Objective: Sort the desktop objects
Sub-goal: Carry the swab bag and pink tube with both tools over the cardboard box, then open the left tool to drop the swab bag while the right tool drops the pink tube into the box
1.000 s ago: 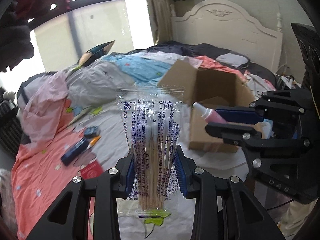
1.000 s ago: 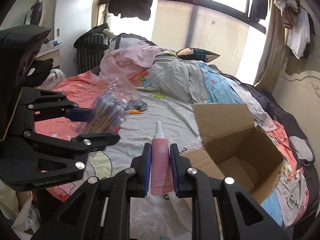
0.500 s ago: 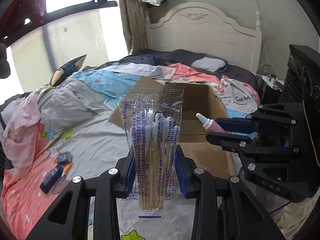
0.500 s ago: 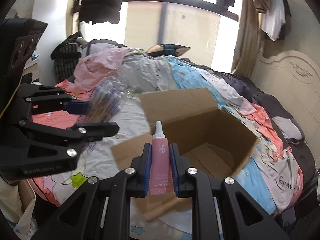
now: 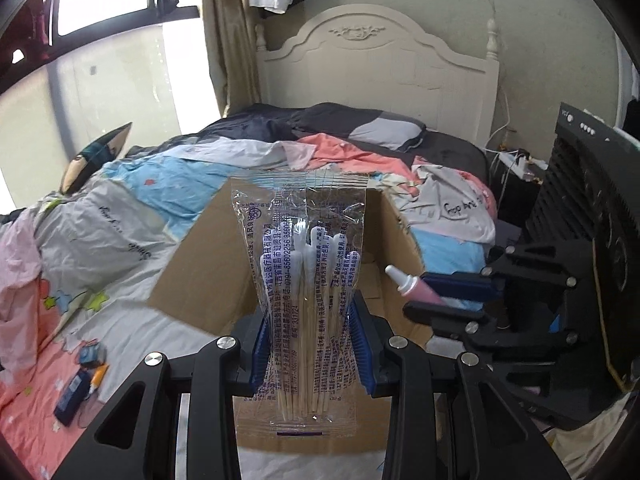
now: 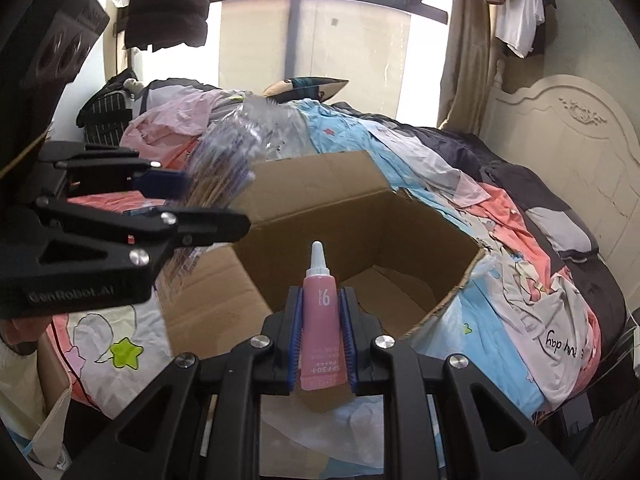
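My left gripper point(image 5: 310, 344) is shut on a clear bag of cotton swabs point(image 5: 304, 280), held upright over the open cardboard box point(image 5: 200, 280). In the right wrist view the same bag point(image 6: 224, 168) shows blurred at the left, above the box's near flap, in the left gripper point(image 6: 192, 200). My right gripper point(image 6: 320, 336) is shut on a pink tube with a white nozzle point(image 6: 320, 320), nozzle pointing up, over the near edge of the box point(image 6: 360, 232). The pink tube point(image 5: 412, 290) also shows at the right of the left wrist view, held in the right gripper point(image 5: 440, 300).
The box sits on a bed strewn with clothes point(image 6: 520, 260). Small items, a dark blue one point(image 5: 70, 398) among them, lie on the sheet at lower left. A white headboard point(image 5: 372, 68) stands behind. A black speaker-like unit point(image 5: 592, 240) is at the right.
Both grippers have swung across the bed toward the box, which now fills the middle of both views. The small items have slid to the lower left. Both grips are unchanged.
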The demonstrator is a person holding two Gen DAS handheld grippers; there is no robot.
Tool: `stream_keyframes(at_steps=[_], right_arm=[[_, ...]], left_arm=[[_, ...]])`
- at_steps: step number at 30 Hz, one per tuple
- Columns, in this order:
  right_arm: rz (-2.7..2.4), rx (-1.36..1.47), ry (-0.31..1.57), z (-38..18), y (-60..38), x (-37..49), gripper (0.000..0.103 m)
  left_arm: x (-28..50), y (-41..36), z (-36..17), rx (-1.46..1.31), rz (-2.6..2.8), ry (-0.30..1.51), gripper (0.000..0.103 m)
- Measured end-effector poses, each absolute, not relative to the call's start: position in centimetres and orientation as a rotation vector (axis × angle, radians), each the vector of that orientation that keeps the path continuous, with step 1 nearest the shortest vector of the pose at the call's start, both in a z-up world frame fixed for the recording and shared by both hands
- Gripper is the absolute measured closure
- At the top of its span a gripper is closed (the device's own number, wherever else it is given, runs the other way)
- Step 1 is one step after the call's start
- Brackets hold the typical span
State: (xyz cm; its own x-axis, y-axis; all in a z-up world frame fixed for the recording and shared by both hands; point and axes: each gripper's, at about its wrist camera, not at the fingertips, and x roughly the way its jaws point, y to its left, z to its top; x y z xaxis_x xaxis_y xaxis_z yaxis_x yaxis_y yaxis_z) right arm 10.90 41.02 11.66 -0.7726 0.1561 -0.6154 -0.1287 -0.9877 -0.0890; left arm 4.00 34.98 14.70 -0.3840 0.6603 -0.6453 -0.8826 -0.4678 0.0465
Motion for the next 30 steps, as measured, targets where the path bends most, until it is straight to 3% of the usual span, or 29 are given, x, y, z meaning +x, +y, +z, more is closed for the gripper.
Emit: stream_keyframes(at_steps=[30], right_arm=[[2.792,-0.985,0.007,9.9,45.7,8.4,0.086]], left_arm=[[0.0,40.3,11.5,-0.817,1.894,0.417,0.067]])
